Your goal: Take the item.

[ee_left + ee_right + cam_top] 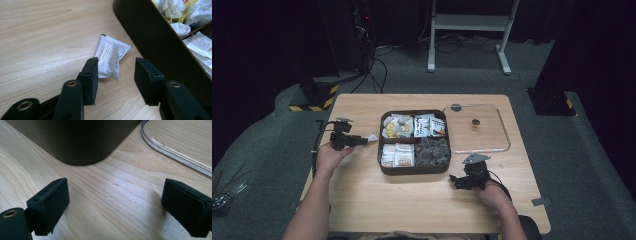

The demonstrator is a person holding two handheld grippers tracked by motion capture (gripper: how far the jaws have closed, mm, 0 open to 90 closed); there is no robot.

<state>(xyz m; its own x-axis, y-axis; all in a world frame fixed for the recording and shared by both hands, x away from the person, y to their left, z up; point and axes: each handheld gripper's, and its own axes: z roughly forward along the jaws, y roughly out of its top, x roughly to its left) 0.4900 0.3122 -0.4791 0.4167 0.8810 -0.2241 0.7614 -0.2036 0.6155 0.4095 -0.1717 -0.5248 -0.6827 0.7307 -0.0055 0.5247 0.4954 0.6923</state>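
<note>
A dark brown compartment box (383, 150) holds several snack packets and sits mid-table; its wall (147, 32) and corner (80, 142) appear close in the gripper views. One small white sachet (110, 58) lies flat on the wood just left of the box (372, 137). My left gripper (116, 80) is open just short of the sachet, its left pad (91, 80) beside the sachet's near edge, nothing between the jaws. My right gripper (115, 210) stands wide open over bare wood near the box's front right corner; in the high view it is (457, 180).
A clear plastic lid (502, 131) lies flat to the right of the box, its rim (172, 150) near the right gripper. A small dark round piece (475, 122) sits on the lid. Bare wood spreads along the front of the table (412, 205).
</note>
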